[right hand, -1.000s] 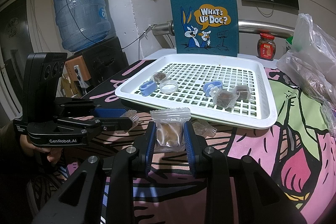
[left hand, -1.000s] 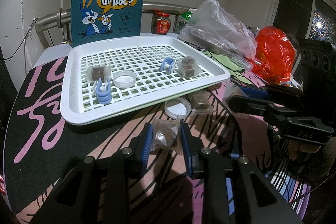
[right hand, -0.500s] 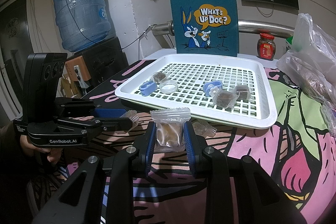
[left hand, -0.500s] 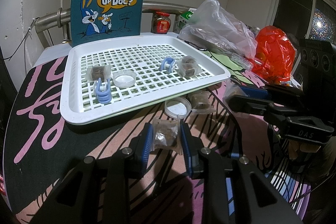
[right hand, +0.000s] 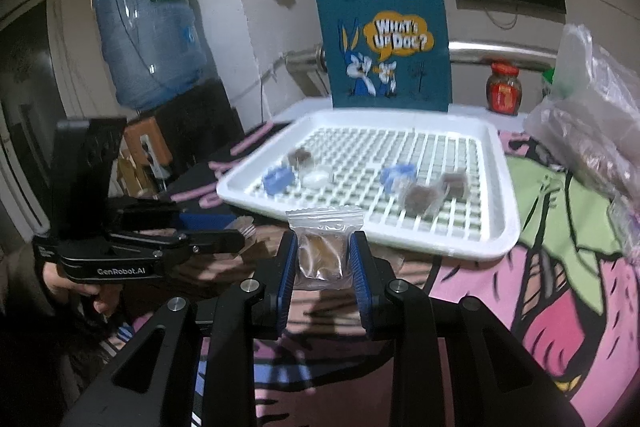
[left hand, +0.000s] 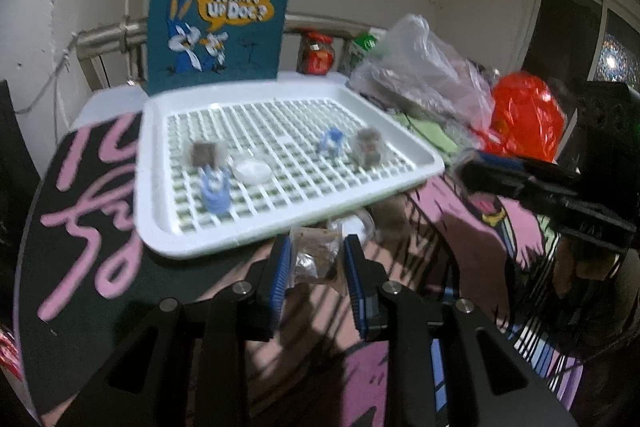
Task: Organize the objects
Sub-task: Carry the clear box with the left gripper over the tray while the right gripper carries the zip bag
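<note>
A white slotted tray (left hand: 160,235) (right hand: 500,243) holds two blue clips (left hand: 216,193) (left hand: 330,143), a clear round lid (left hand: 252,171) and small bags of brown pieces (left hand: 206,153) (left hand: 370,147). My left gripper (left hand: 316,259) is shut on a small clear bag of brown pieces (left hand: 316,257), lifted just in front of the tray's near edge. My right gripper (right hand: 323,253) is shut on another clear zip bag with brown pieces (right hand: 323,247), held before the tray's near edge. Each gripper shows in the other's view (right hand: 216,241) (left hand: 492,175).
A teal "What's Up Doc?" tote (left hand: 218,15) stands behind the tray. Clear plastic bags (left hand: 424,75), a red bag (left hand: 524,119) and a red jar (left hand: 316,55) lie to the right. A lid and another small bag (left hand: 360,225) lie on the table by the tray. A water bottle (right hand: 148,31) stands left.
My left gripper has lifted its bag off the table and moved toward the tray. My right gripper has also moved a little forward with its bag. Both views are blurred by motion.
</note>
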`<state>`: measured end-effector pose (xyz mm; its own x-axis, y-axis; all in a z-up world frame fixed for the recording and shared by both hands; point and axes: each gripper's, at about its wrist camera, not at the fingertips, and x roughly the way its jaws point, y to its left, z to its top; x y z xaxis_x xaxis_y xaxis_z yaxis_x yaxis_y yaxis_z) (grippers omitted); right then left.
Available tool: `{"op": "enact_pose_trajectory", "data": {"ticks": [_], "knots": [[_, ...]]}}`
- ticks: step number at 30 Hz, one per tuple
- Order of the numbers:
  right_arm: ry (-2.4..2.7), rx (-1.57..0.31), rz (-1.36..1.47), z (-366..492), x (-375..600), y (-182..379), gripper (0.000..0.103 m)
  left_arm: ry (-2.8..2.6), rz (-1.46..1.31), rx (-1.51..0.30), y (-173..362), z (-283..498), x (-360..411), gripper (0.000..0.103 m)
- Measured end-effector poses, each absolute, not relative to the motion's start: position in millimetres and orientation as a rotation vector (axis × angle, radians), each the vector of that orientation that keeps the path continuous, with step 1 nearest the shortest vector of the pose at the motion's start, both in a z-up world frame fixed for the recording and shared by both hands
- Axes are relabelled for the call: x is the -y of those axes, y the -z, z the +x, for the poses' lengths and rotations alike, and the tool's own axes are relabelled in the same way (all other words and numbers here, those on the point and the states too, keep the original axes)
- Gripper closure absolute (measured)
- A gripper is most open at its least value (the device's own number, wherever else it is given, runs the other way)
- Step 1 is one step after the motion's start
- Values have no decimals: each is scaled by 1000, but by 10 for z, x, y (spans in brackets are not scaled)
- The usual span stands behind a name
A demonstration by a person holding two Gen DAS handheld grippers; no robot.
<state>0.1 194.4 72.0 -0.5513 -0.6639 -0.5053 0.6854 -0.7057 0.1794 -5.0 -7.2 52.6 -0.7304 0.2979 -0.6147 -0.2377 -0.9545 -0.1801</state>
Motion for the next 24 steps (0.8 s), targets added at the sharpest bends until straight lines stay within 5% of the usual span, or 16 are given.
{"op": "enact_pose_trajectory", "data": {"ticks": [10,24], "knots": [[2283,83,641,-498,-2089,-1127,77,-2812,-942,174,-766,-435,480,76],[2310,6,873,-1069,-1793,-548,77,-2853,-1041,189,-500,-894,514,76]]}}
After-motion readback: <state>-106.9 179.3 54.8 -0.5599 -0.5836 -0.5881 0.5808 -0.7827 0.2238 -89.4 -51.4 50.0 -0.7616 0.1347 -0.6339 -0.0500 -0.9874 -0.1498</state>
